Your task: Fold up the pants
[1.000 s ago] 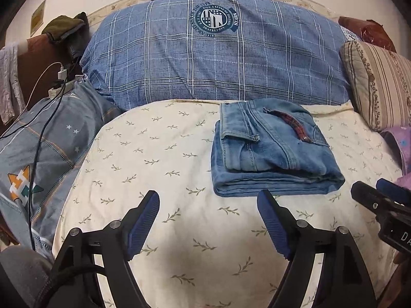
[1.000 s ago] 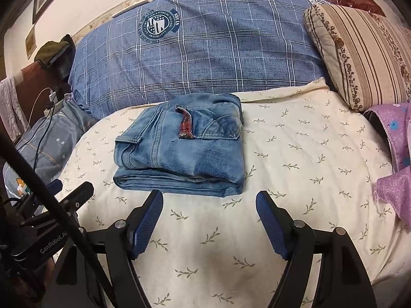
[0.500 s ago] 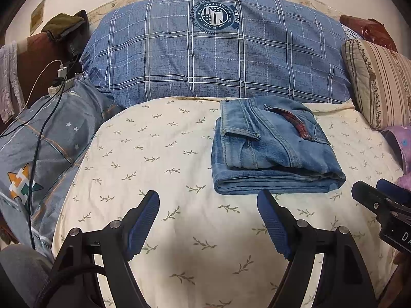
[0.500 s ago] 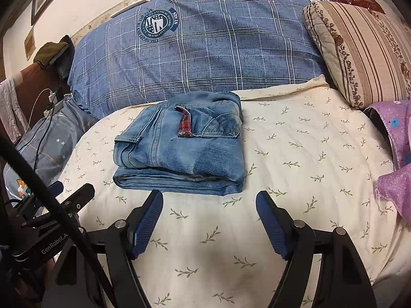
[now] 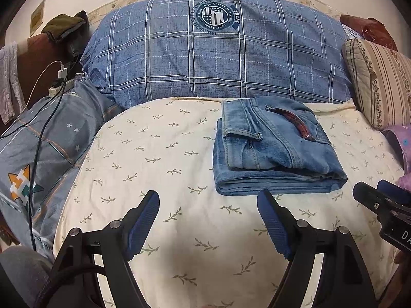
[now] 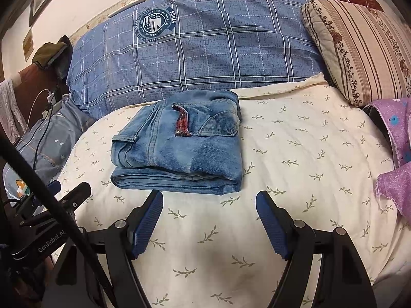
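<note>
Jeans folded in a compact stack on my bed sheet, just before the blue pillow, my left tool wide open, empty, right tool wide open, empty, both short of the jeans

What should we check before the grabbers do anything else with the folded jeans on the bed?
1. Folded blue denim jeans in a neat stack: ok.
2. Jeans lying fully on the cream leaf-print sheet: ok.
3. Left gripper open, holding nothing: ok.
4. Right gripper open, holding nothing: ok.
5. Both grippers apart from the jeans: ok.
6. Layers underneath lying even: cannot tell.
</note>
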{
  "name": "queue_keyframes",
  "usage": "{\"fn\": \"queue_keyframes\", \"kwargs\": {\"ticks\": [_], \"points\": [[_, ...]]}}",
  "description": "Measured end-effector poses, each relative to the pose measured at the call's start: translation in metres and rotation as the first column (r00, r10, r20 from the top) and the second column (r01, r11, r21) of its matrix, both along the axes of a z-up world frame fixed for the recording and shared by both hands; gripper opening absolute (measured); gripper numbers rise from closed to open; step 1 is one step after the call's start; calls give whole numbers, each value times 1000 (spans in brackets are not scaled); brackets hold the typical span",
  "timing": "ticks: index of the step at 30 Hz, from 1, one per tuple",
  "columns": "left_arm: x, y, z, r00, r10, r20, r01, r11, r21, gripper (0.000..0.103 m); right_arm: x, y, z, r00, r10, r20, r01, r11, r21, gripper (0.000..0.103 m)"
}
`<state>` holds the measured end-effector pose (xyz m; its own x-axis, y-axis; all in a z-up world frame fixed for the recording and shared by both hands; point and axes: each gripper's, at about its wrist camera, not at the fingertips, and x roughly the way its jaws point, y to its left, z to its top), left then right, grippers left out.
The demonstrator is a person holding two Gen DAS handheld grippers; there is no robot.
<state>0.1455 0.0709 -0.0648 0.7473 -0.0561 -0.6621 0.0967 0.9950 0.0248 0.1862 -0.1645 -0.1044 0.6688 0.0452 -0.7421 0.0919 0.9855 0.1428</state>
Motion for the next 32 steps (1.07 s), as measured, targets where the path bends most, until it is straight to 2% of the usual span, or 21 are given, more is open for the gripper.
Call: {"fn": "queue_keyframes", "kwargs": {"ticks": [28,32], "points": [[-1,-4,-1,1000,0,0,1,1000,14,79,1,-1,-2,1000,4,-12,-4,1000,-4,76],[2,-2,1,1000,-3,20,3,1000,9,79,4,-2,-6,1000,0,-24,-1,1000,-7,76]]}}
